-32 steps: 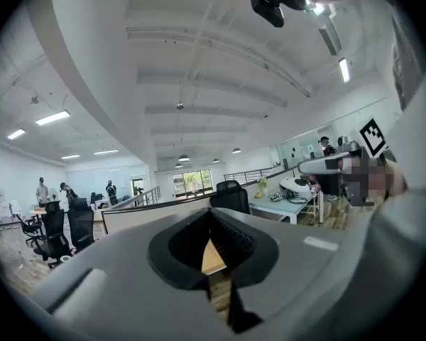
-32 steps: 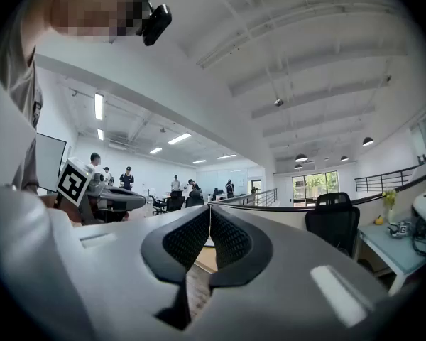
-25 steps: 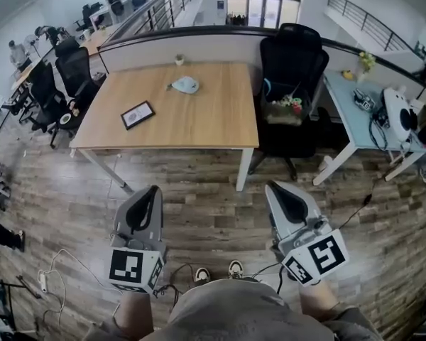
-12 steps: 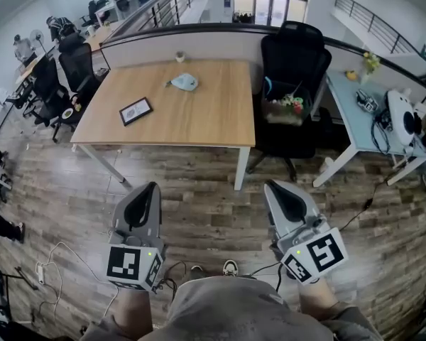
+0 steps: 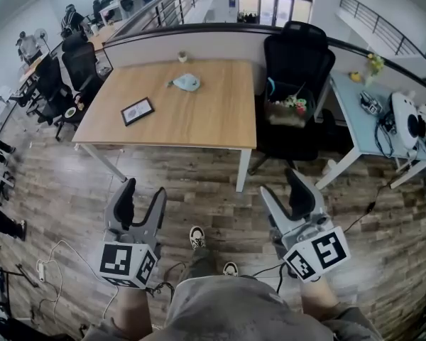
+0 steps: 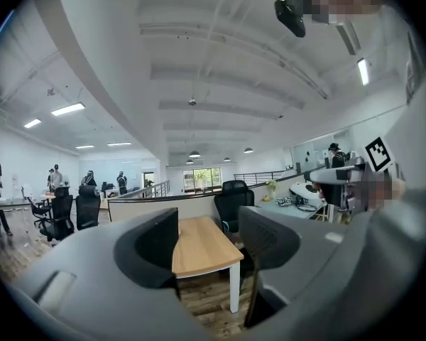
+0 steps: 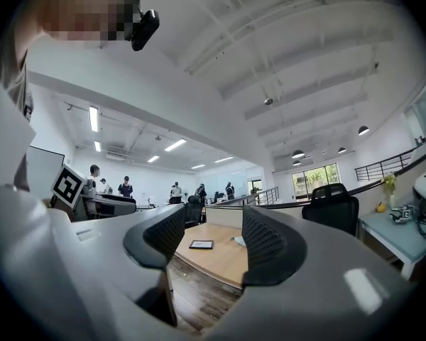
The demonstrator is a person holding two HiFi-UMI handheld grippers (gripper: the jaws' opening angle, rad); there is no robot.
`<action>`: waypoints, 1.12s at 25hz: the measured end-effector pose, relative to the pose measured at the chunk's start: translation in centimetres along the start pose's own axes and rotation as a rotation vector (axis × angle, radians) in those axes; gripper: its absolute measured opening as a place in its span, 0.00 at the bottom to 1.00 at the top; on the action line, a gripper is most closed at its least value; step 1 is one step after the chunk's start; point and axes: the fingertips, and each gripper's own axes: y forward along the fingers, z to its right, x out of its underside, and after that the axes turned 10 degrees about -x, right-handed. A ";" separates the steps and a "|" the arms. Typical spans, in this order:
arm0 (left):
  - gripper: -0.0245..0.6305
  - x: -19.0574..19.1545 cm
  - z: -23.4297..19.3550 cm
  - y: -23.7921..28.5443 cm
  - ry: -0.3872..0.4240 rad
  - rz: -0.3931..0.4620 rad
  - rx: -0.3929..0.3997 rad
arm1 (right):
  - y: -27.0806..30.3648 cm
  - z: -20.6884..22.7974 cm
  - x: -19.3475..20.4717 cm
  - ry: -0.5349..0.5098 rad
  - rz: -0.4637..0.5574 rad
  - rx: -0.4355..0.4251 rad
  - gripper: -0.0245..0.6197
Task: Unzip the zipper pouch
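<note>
On the far side of the plank floor stood the wooden table. Short of it, the left gripper and right gripper hung over the floor, jaws opening, nothing between them. The pale blue zipper pouch lay near the table's far edge, untouched.

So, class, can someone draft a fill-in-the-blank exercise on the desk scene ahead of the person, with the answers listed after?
1. The pale blue pouch lies on a table whose top is made of ____.
2. The office chair standing to the right of the table is ____ in colour.
3. In the head view, the dark-framed card lies to the ____ of the pouch.

Missing words: wood; black; left.
</note>
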 end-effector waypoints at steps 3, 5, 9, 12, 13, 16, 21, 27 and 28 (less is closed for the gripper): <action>0.43 0.3 -0.8 1.0 0.001 -0.005 -0.007 | 1.3 0.4 0.5 0.000 -0.017 -0.008 0.40; 0.42 0.8 -1.5 1.9 0.004 -0.012 -0.013 | 2.6 0.8 1.0 -0.001 -0.027 -0.009 0.40; 0.42 1.8 -3.1 4.4 0.007 -0.029 -0.010 | 5.8 1.9 1.9 0.000 -0.044 -0.011 0.40; 0.42 2.2 -5.1 6.8 0.010 -0.034 -0.015 | 9.0 2.8 2.4 -0.001 -0.057 -0.013 0.40; 0.42 2.3 -5.9 7.7 0.011 -0.037 -0.015 | 10.2 3.2 2.6 0.001 -0.061 -0.012 0.40; 0.42 2.5 -7.9 10.8 0.013 -0.040 -0.009 | 14.0 4.5 3.0 0.003 -0.075 -0.013 0.40; 0.42 2.5 -12.2 16.1 0.007 -0.036 -0.005 | 20.8 6.2 3.6 -0.001 -0.098 -0.011 0.40; 0.42 2.7 -17.5 22.7 0.022 -0.047 0.016 | 29.2 7.9 4.7 0.013 -0.138 -0.009 0.40; 0.42 2.7 -18.4 23.6 0.021 -0.047 0.021 | 30.5 8.0 4.8 0.016 -0.142 -0.004 0.40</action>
